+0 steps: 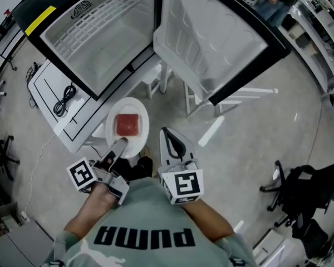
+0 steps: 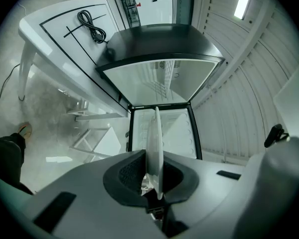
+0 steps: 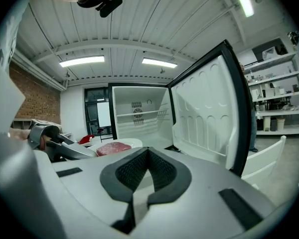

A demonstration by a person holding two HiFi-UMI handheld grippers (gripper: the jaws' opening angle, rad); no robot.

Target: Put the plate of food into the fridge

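Note:
A white plate with a red slab of food hangs in front of the open fridge, level with the floor. My left gripper is shut on the plate's near rim. The left gripper view shows the plate edge-on between the jaws, with the fridge's empty inside beyond. My right gripper hangs just right of the plate, shut and holding nothing. In the right gripper view the plate and food lie left of the closed jaws.
The fridge door stands wide open to the right. A white table with a black cable stands left of the fridge. White chair frames stand below the door. A black office chair sits at the right.

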